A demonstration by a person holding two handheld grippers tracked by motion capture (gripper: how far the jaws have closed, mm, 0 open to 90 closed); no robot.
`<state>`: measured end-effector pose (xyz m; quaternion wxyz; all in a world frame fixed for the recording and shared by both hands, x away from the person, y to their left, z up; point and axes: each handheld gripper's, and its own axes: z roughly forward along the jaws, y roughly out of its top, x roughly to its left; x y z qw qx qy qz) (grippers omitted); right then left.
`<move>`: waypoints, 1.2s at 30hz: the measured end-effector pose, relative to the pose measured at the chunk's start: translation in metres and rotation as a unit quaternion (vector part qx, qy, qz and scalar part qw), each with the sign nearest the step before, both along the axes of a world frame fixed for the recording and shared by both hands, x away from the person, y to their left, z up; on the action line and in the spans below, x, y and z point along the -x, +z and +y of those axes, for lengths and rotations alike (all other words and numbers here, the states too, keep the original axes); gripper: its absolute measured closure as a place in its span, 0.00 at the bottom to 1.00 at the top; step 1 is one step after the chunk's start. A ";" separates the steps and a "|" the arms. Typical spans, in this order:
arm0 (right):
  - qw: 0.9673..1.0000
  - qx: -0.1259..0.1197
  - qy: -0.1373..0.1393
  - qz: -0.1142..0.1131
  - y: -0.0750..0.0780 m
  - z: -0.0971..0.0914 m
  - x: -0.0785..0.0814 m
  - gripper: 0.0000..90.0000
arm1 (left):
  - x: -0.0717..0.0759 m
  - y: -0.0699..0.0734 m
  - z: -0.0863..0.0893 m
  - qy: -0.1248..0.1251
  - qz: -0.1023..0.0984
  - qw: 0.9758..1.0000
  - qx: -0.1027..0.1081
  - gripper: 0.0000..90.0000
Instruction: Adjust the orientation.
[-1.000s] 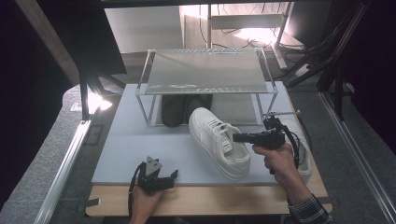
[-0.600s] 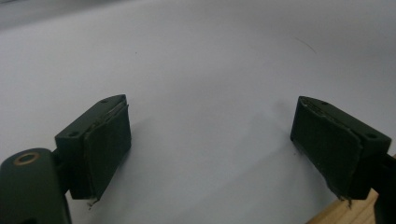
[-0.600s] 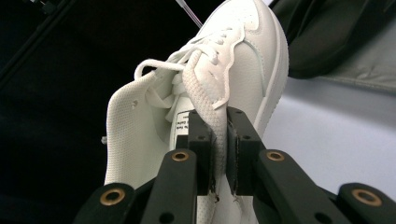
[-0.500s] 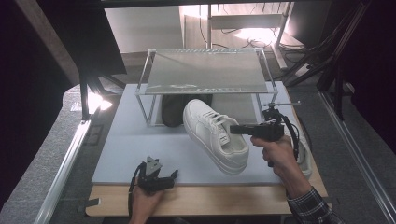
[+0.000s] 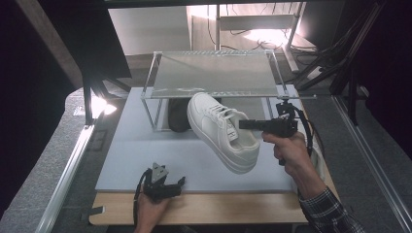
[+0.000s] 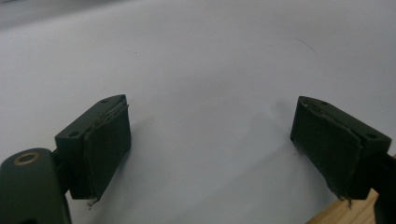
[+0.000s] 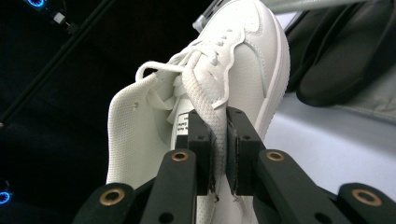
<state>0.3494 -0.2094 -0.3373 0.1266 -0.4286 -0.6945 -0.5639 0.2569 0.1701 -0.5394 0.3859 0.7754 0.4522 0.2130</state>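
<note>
Right gripper view: the right hand-held gripper (image 7: 219, 154) grasps the white sneaker (image 7: 224, 70) by its collar. Left hand-held gripper (image 6: 215, 144), released, rests near the surface's (image 5: 145, 145) front edge.

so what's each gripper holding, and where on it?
Right gripper is shut on the white sneaker, pinching its tongue at the collar opening. Left gripper is open, holding nothing, over the mat.

White sneaker (image 5: 223, 131), black shoe (image 5: 179, 115) — pale grey mat (image 5: 145, 155), plaid sleeve (image 5: 325, 213)

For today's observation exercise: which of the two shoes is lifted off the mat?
The white shoe, held by the right gripper; the black shoe lies under the shelf.
</note>
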 end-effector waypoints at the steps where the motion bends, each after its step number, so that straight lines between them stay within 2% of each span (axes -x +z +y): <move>1: 1.000 -0.002 -0.001 0.000 0.002 0.000 -0.001 0.91 | 0.000 0.000 0.000 0.000 0.000 1.000 0.000 0.13; 10: 1.000 -0.019 -0.009 -0.004 0.016 0.006 -0.010 0.91 | 0.000 0.000 0.000 0.000 0.000 1.000 0.001 0.13; 17: 0.999 -0.020 -0.025 -0.007 0.025 0.010 -0.021 0.91 | 0.000 0.000 0.000 0.000 0.000 1.000 0.001 0.13; 27: 0.998 -0.015 -0.062 -0.005 0.028 0.010 -0.042 0.91 | 0.000 0.000 0.000 0.000 0.000 1.000 0.001 0.13; 36: 0.995 -0.017 -0.098 0.000 0.026 0.014 -0.063 0.91 | 0.000 0.000 0.000 -0.001 0.000 1.000 0.000 0.13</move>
